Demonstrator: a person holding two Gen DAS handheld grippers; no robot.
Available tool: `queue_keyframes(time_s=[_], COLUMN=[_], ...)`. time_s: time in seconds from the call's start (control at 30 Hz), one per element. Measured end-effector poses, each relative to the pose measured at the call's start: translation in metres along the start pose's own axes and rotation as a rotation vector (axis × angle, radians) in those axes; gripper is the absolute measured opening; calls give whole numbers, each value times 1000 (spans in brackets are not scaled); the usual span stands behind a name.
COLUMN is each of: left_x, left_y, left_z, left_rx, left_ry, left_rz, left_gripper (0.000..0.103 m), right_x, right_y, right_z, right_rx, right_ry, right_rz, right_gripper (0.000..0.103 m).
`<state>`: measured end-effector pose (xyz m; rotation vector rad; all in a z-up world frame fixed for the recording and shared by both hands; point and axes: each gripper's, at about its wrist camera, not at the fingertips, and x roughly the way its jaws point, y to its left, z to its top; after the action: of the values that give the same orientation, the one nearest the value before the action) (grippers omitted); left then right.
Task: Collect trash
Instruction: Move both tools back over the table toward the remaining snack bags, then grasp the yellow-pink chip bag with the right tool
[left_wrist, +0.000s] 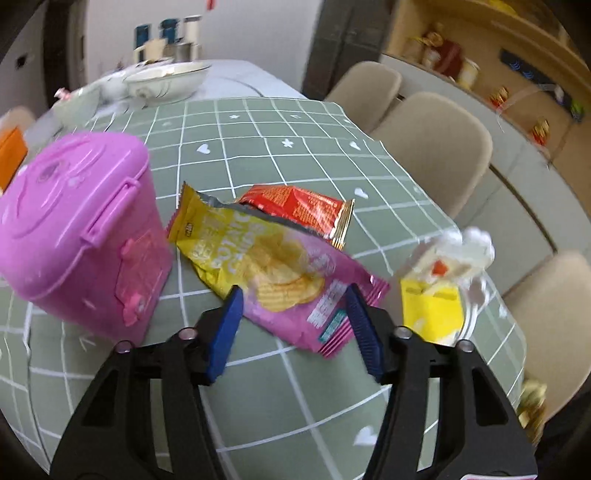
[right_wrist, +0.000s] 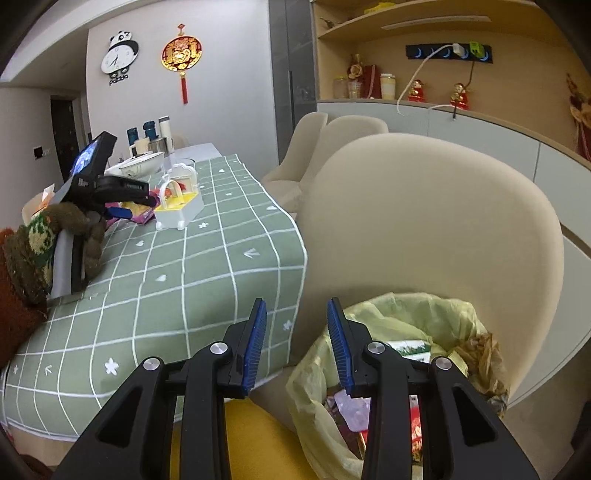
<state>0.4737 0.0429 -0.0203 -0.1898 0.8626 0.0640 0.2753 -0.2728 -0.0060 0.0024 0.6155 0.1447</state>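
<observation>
**Some trash binned, two wrappers left on the desk**

Closest to the left wrist camera, the left gripper (left_wrist: 293, 301) hangs over the near end of the chip bag (left_wrist: 273, 269), its blue jaws standing apart on either side of the bag's pink lower half. The pads do not look pressed against the foil, so the bag reads as straddled, not gripped. It lies flat on the green checked desk (left_wrist: 295, 155), just beside a pink box (left_wrist: 77, 236) with a closed lid. A red wrapper (left_wrist: 303, 206) lies behind the bag, its near edge tucked against or under the bag's top. To the right stands a white-and-yellow toy (left_wrist: 439, 280); it looks like a plaything, not rubbish.

In the right wrist view, the right gripper (right_wrist: 297, 332) has its jaws released with nothing between them, held off the desk edge near the bin (right_wrist: 399, 321). The bin stands by a beige chair (right_wrist: 424, 221), lined with a pale green bag, and already holds several wrappers and scraps.

As a judgement, the job is partway through: part of the litter is in the bin, while the chip bag and red wrapper are not yet collected. Closing on the chip bag seems the step in hand, then the carry across to the bin.
</observation>
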Motion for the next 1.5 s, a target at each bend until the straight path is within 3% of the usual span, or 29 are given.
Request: queue_keyframes(time_s=[0.1,0.17,0.4,0.47,0.6,0.73,0.9,1.07,1.33,1.5], left_x=[-5,-11,-51,-60,-76,-98,-109,-116,-107,-106], left_y=[12,27,78,94,112,123,127,142,157,155], left_z=[-8,-17,-44,-48,-53,-59,-62,-56,-51,-54], left_rx=[69,88,189,179,173,157,108,24,-53,-30], left_ry=[17,43,23,24,0,-107,-193,-259,-217,-196], left_rz=[-6,-33,-58,-112,-231,-315,-317,-279,-274,-319], left_gripper=[14,5,5,9,33,43,45,45,45,45], right_x=[4,8,35,45,79,118,188,234,201,152], right_y=[13,27,100,126,183,225,253,254,248,225], right_z=[11,19,49,59,89,120,151,151,109,79], right_rx=[-19,-31,-116,-151,-265,-384,-424,-404,-368,-354], right_ry=[-6,-11,5,15,77,98,174,283,382,349], right_rz=[30,67,228,269,390,356,309,278,400,396], right_gripper=[33,33,33,33,33,33,33,33,32,12])
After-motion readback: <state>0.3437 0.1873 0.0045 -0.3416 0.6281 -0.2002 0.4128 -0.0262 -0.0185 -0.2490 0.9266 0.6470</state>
